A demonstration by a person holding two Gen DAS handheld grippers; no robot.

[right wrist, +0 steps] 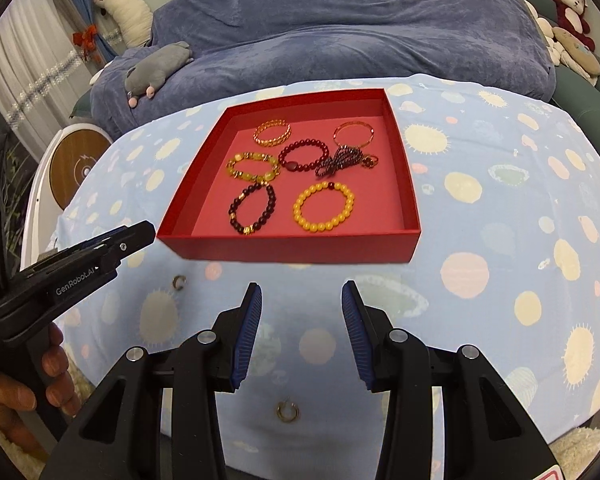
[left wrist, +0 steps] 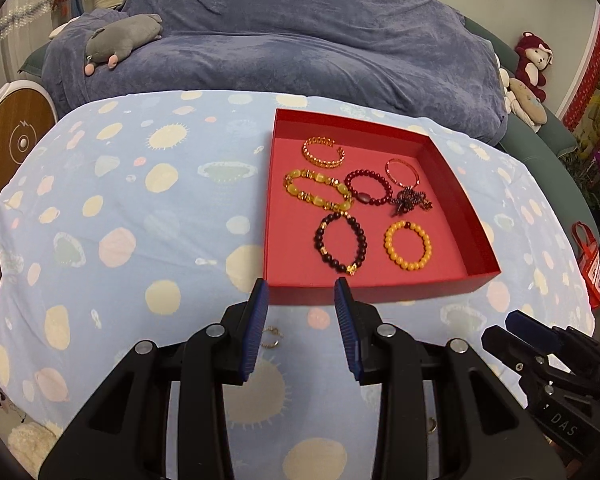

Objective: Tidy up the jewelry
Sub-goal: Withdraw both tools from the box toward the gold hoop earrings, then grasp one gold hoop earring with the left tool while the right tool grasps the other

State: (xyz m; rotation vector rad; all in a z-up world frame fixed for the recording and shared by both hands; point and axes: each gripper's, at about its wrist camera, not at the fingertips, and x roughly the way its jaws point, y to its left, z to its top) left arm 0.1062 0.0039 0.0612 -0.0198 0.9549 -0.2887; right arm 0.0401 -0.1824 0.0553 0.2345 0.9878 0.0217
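Right wrist view: the red box (right wrist: 404,168), ahead of both hand-held grippers, already holds the bracelets (right wrist: 324,207). Two rings (right wrist: 288,411) are left on the bench (right wrist: 500,240), beneath the right hand-held gripper (right wrist: 302,300) and the left hand-held gripper (left wrist: 301,292). Both are open and empty.

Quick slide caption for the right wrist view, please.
Open right gripper poised over the dotted cloth, two small rings outside the red tray of bracelets.
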